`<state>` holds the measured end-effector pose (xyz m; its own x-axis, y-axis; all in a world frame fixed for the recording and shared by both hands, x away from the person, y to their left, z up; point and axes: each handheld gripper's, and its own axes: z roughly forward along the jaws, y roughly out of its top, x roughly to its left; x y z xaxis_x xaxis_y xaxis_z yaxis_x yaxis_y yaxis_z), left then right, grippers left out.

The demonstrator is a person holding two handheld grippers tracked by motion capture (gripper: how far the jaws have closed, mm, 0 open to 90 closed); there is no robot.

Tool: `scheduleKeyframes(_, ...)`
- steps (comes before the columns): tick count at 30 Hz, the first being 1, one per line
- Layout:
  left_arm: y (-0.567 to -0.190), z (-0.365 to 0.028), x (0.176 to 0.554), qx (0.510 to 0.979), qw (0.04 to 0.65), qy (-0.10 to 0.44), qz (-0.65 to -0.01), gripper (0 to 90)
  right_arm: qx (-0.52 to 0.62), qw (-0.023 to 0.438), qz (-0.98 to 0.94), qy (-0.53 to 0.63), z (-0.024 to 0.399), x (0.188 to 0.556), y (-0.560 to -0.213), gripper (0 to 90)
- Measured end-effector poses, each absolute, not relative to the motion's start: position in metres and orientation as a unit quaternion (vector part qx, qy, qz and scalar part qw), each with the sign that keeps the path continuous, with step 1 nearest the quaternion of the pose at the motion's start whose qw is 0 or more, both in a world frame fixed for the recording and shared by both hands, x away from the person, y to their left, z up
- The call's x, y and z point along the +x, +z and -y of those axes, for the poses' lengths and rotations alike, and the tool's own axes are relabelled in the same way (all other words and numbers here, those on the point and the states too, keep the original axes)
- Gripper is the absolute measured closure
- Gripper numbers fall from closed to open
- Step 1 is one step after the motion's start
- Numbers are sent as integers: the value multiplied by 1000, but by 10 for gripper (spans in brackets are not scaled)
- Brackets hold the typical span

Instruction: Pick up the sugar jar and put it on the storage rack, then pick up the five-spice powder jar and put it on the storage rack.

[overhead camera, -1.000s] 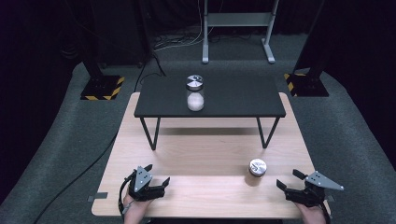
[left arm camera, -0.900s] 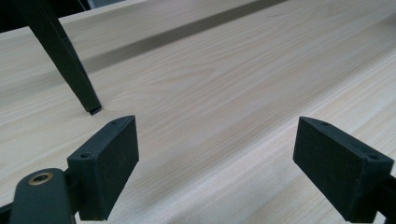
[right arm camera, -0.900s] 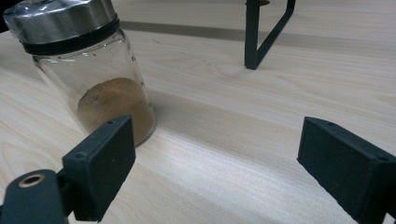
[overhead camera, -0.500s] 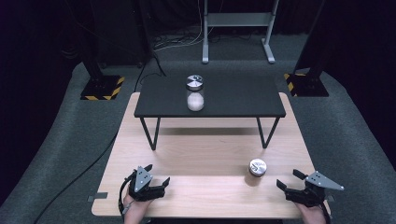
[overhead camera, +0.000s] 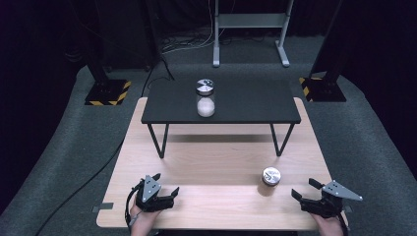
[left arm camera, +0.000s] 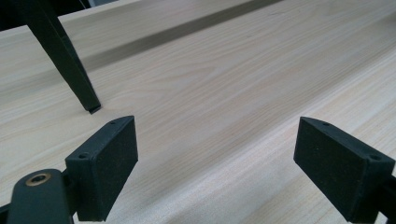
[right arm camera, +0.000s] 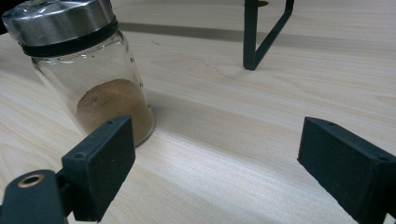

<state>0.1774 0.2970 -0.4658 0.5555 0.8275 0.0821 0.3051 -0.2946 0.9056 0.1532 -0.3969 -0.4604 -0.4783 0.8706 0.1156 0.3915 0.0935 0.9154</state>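
Both pairs of fingers are standing wide with nothing between them. In the high view the left gripper (overhead camera: 164, 193) is resting near the front left of the table (overhead camera: 216, 157), and the right gripper (overhead camera: 304, 189) is sitting at the front right, its jaws pointing toward the brown jar (overhead camera: 270, 178) just beside it but apart from it. A black shelf (overhead camera: 246, 105) is standing across the far half of the table, carrying a white jar (overhead camera: 205, 97) near its middle.

In the left gripper view, the pads (left arm camera: 108, 163) are gaping over bare wood, with one shelf leg (left arm camera: 65, 60) rising at upper left; the left gripper (left arm camera: 210, 172) is well away from either jar.

In the right gripper view, the brown jar (right arm camera: 88, 79) is standing upright, steel lid on, brown powder in its lower part, ahead of the left pad (right arm camera: 105, 161) and off the centre line of the right gripper (right arm camera: 215, 170).

The step in hand looks like reaching for the brown jar. To do it well, the right gripper should be swinging until the jar sits midway between the pads, sliding in level, and closing on the glass below the lid, so the jar is not getting nudged over.
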Motion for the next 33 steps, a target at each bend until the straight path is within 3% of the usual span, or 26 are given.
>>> scheduleKeyframes(33, -466, -297, 176, 750, 462, 285, -379, 135, 443, 238, -704, 501, 396, 155, -460, 94)
